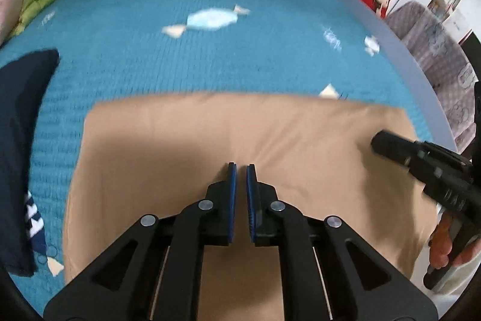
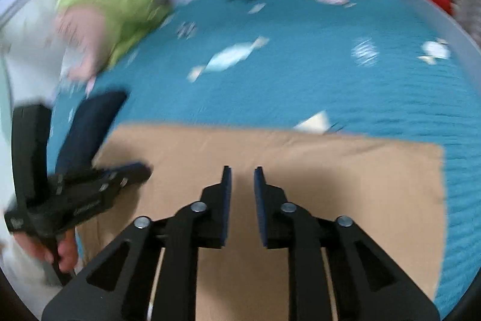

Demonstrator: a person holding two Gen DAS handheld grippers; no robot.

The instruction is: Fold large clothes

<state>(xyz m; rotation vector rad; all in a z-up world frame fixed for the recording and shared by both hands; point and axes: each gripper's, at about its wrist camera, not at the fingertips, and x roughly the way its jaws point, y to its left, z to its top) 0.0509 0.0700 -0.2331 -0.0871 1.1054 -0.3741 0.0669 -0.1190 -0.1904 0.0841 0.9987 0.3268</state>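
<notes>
Both tongs, left [image 1: 241, 167] and right [image 2: 243, 169], slightly spread and empty above tan garment [image 1: 186, 134], blue bedspread [image 1: 210, 62] beyond its straight edge.

We see tan garment [image 1: 240, 134] – smooth matt cloth | teal bedspread [image 1: 180, 65] – ribbed woven cloth | left gripper [image 1: 241, 170] – matt black plastic, shiny metal rivets, blue ridged pads

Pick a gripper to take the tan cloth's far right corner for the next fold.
Right, probably. The right gripper hangs open over the tan cloth, nearer that corner. The left gripper sits toward the cloth's left side, jaws barely apart, nothing between them.
</notes>
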